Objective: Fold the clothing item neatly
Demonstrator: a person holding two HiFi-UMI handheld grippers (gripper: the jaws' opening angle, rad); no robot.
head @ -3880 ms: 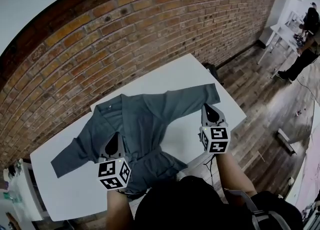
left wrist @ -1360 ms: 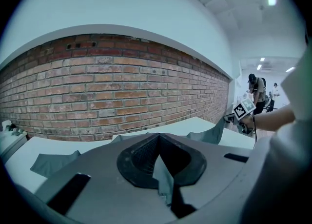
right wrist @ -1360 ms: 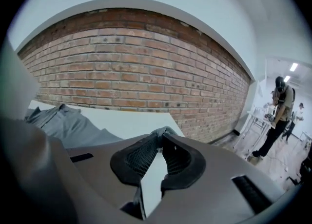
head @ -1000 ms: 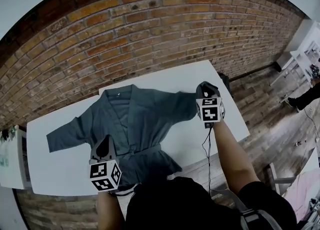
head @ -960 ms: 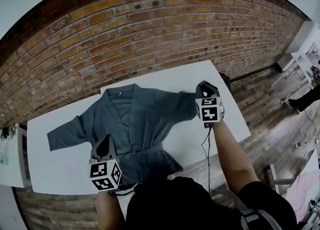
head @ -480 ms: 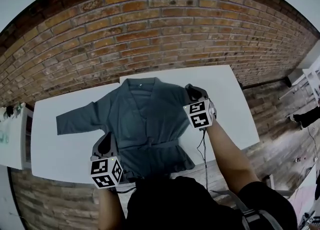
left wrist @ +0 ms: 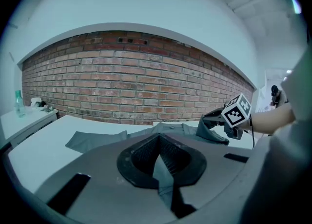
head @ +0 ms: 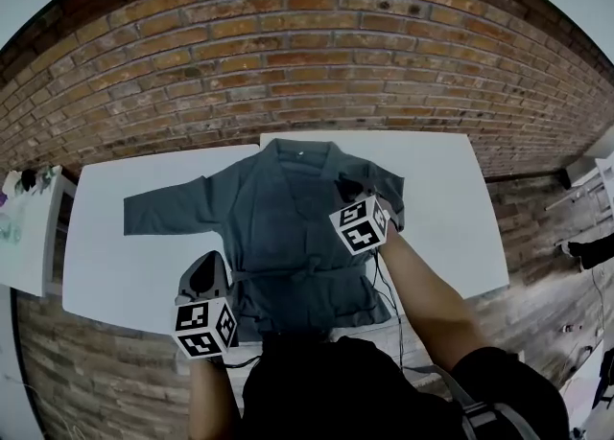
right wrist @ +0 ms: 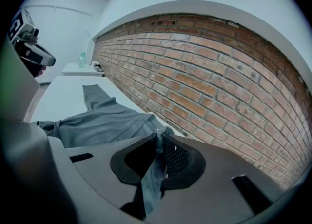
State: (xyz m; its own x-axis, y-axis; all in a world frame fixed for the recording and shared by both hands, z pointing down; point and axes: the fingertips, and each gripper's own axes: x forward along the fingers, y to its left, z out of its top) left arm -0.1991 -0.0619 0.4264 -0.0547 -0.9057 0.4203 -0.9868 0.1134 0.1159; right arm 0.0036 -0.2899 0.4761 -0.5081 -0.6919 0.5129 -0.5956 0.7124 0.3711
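A grey wrap jacket point(head: 278, 227) lies face up on the white table point(head: 125, 275), collar toward the brick wall. Its left sleeve point(head: 168, 210) stretches flat to the left. My right gripper point(head: 347, 187) is shut on the cuff of the right sleeve and holds it over the jacket's right chest, so the sleeve is doubled inward. Grey cloth runs between its pads point(right wrist: 171, 157). My left gripper point(head: 209, 267) is at the jacket's lower left hem, shut on a strip of hem fabric point(left wrist: 163, 169). In the left gripper view the right gripper point(left wrist: 214, 120) hovers with the bunched sleeve.
A brick wall point(head: 307, 55) runs right behind the table's far edge. Bare tabletop point(head: 441, 208) lies right of the jacket. A white side table point(head: 24, 227) with small items stands at the left. Wooden floor point(head: 547, 266) is at the right. A cable point(head: 389, 285) hangs from the right gripper.
The right gripper has carried the right sleeve's cuff leftward from the table's right side onto the jacket's chest. The left gripper has stayed by the lower left hem while the view swung.
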